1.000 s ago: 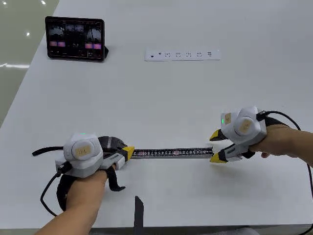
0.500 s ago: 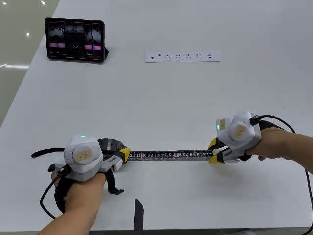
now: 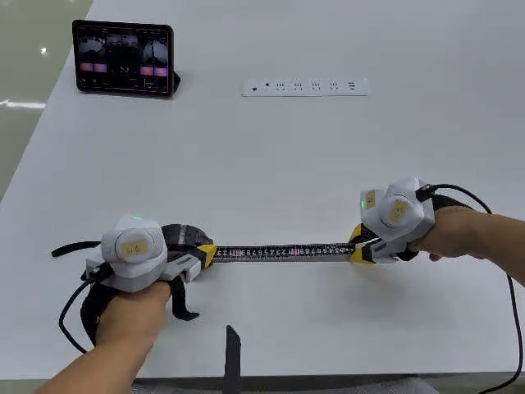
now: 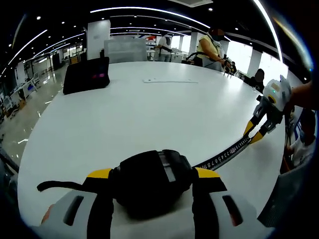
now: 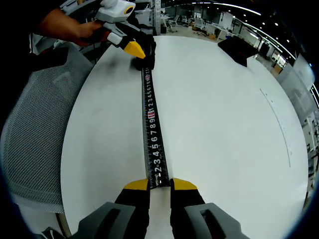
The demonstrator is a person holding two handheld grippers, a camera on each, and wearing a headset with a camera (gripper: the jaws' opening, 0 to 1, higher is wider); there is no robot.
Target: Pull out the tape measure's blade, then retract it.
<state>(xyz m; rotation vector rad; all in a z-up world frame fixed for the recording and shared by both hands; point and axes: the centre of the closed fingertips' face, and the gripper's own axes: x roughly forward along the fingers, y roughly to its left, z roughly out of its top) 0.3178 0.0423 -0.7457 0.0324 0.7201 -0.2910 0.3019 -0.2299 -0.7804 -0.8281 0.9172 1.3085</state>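
The worktop [image 3: 271, 164] is a smooth white slab, mostly matt with a faint sheen. The tape measure [image 4: 152, 181] body looks like matt black rubbery plastic; its blade [image 5: 152, 124] is a black strip with a bit of gloss and white printed numbers. The left tool [image 3: 203, 254] and right tool [image 3: 359, 246] are smooth white plastic with yellow tips. Way beyond the tape measure sit a glossy-screened tablet [image 3: 123, 59] and a white plastic power strip [image 3: 305, 87]. The floor [image 3: 25, 123] is polished, properly shiny.

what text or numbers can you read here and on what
"2 3 4 5 6 7 8 9": on the tape measure blade, nearest the right gripper; the farther digits are too small.
Too small to read: tablet screen, power strip markings.
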